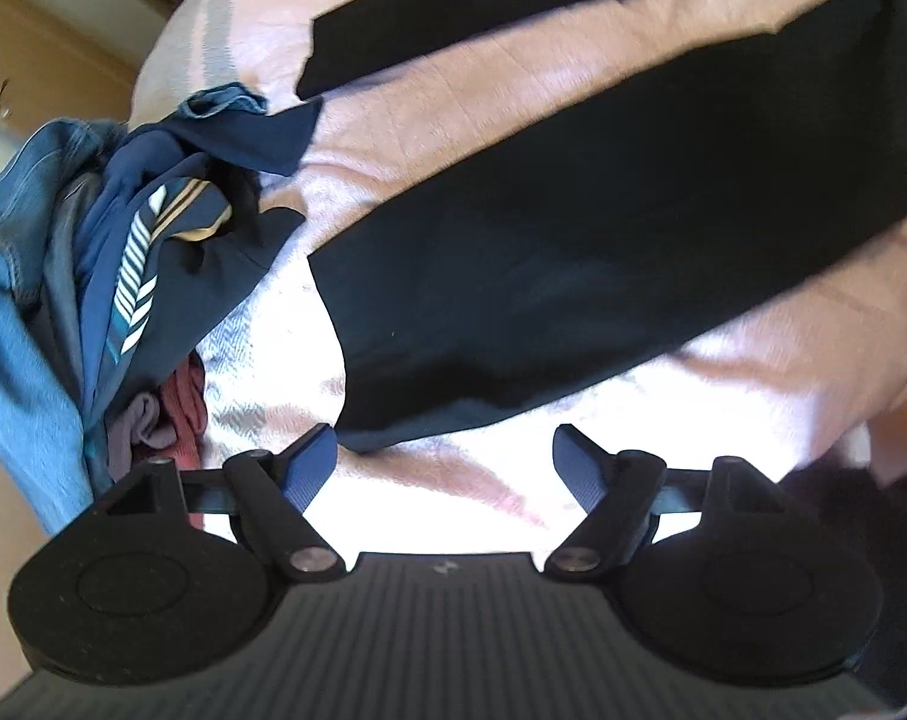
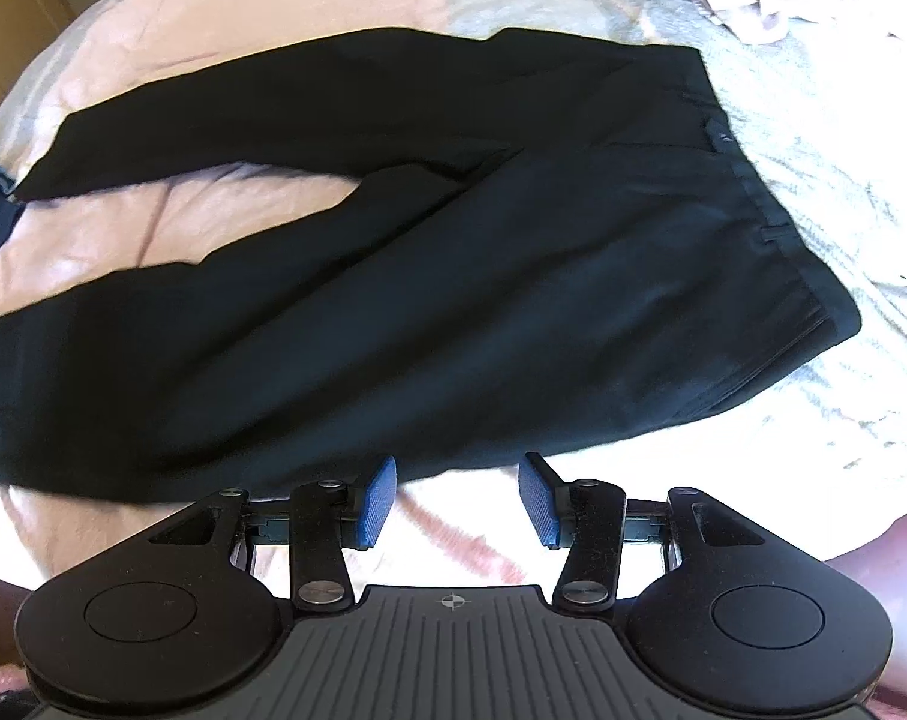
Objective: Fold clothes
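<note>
1. One pair of black trousers (image 2: pixel 453 240) lies flat on a pink bedspread (image 2: pixel 213 18), its matte cloth smooth and its two legs splayed in a narrow V.
2. Seen from the right wrist, the long axis runs from the waistband (image 2: pixel 771 192) at right to the hems at left.
3. No writing can be read; a button and belt loop show on the waistband.
4. Left gripper (image 1: pixel 444 462) has its blue ribbed pads wide apart, empty, just short of a trouser hem.
5. Right gripper (image 2: pixel 458 495) is parted, holding nothing.
6. Beside the hems sits a heap of clothes (image 1: pixel 123 252): denim and navy sportswear with white stripes.
</note>
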Demonstrator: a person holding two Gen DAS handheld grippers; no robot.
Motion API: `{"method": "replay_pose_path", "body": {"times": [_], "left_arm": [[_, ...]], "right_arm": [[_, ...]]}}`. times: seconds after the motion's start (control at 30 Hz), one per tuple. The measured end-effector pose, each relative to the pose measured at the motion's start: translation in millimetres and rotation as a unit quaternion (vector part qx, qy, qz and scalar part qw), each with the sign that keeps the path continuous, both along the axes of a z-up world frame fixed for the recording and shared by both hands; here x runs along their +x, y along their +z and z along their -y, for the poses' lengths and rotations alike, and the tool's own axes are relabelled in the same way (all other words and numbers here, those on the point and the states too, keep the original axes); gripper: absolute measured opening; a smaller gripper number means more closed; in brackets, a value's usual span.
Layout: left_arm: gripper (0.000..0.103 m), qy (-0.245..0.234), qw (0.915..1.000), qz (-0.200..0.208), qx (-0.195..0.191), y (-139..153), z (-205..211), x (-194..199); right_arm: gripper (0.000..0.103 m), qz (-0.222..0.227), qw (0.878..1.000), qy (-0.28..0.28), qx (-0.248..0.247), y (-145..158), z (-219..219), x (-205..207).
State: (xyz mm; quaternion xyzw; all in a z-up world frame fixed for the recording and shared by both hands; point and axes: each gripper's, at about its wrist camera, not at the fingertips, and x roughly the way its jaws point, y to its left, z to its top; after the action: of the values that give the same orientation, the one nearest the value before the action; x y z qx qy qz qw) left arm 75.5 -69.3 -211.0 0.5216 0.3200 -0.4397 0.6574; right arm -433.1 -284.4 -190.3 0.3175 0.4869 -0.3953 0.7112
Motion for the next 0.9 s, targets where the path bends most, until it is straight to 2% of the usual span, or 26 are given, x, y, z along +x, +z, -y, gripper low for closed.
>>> {"method": "replay_pose_path", "body": {"times": [0.2,0.33,0.43,0.6,0.7,0.8,0.9], "left_arm": [[0.077,0.006,0.9982,-0.052,-0.029,-1.4,22.0,7.2],[0.077,-0.016,0.9939,-0.101,-0.042,0.5,36.7,15.3],[0.077,-0.039,0.9927,-0.099,-0.057,5.3,36.1,21.9],[0.077,-0.042,0.9934,-0.091,-0.055,4.0,21.9,44.0],[0.077,-0.04,0.9948,-0.08,-0.049,1.2,11.6,57.4],[0.077,-0.058,0.9959,-0.056,-0.041,-3.0,2.7,62.9],[0.077,-0.058,0.9957,-0.06,-0.04,-4.7,-4.3,68.4]], "right_arm": [[0.049,-0.013,0.999,-0.025,-0.028,22.7,-32.9,2.0],[0.049,-0.03,0.998,-0.046,-0.043,37.0,-58.7,11.6],[0.049,-0.033,0.997,-0.05,-0.052,44.7,-79.1,24.2],[0.05,-0.029,0.996,-0.053,-0.059,47.1,-104.0,43.7],[0.05,-0.025,0.997,-0.055,-0.056,46.2,-111.2,50.4],[0.05,-0.025,0.997,-0.054,-0.058,46.8,-114.6,53.7],[0.05,-0.031,0.997,-0.056,-0.053,46.9,-113.7,58.4]]}}
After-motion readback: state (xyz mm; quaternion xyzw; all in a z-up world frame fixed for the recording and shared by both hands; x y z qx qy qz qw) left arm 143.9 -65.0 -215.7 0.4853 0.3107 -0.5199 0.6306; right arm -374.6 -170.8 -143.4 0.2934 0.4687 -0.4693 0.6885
